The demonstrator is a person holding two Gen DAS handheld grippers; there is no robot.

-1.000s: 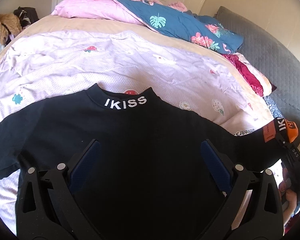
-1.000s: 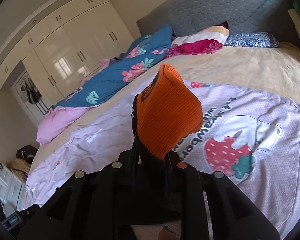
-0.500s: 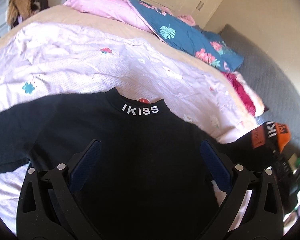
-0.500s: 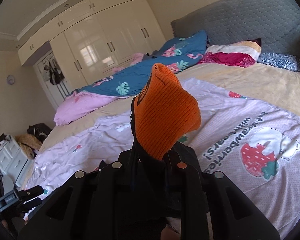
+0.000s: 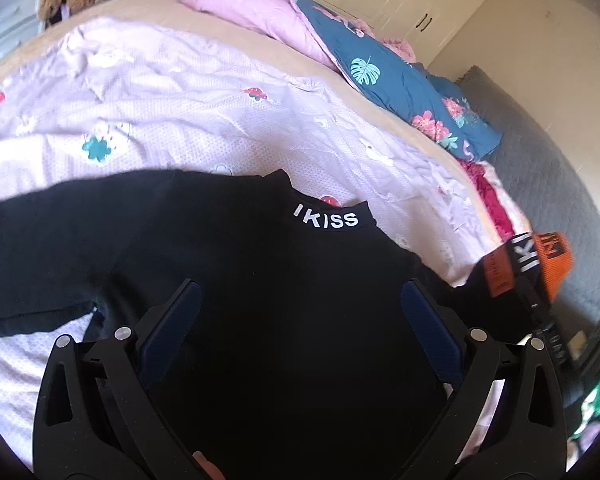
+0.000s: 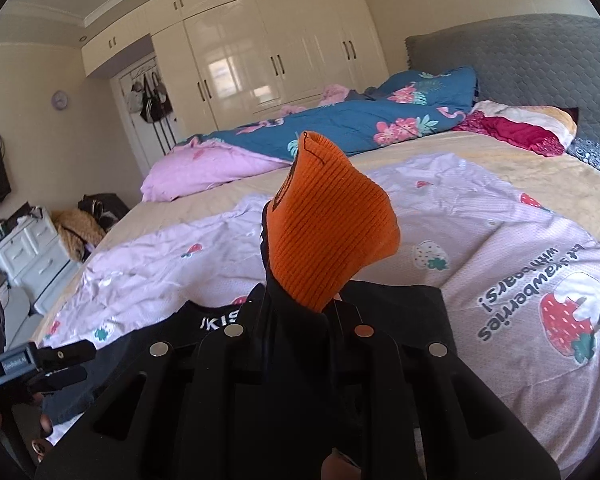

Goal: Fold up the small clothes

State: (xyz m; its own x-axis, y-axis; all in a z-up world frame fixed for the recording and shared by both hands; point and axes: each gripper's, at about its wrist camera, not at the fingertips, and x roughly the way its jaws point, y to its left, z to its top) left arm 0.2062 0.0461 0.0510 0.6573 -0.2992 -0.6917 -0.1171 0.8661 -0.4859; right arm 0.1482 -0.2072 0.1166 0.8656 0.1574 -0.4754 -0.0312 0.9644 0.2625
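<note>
Sleeve work is what you have in hand: your right claw (image 6: pixel 300 320) is clamped tight on the orange cuff (image 6: pixel 328 228) of the black top (image 5: pixel 260 280), and the cuff stands up between its closed jaws. Your left claw (image 5: pixel 300 320) hovers above the chest of the garment with its jaws spread wide, gripping nothing. The top lies spread on the pale pink strawberry-print sheet (image 5: pixel 180 112) on the bed, collar with the IKISS lettering (image 5: pixel 326 218) pointing away from you, 1 sleeve stretched out flat to the left and the other lifted toward the right claw.

To fold this well, I'd judge you should carry the cuff across the chest in a low arc, keeping the sleeve taut enough to crease cleanly at the shoulder seam. Bring the left claw down on the body near that shoulder to pin it, so the whole top does not drag sideways on the slippery sheet. Lay the cuff flat before you let go; a bunched cuff would spoil the next fold.
</note>
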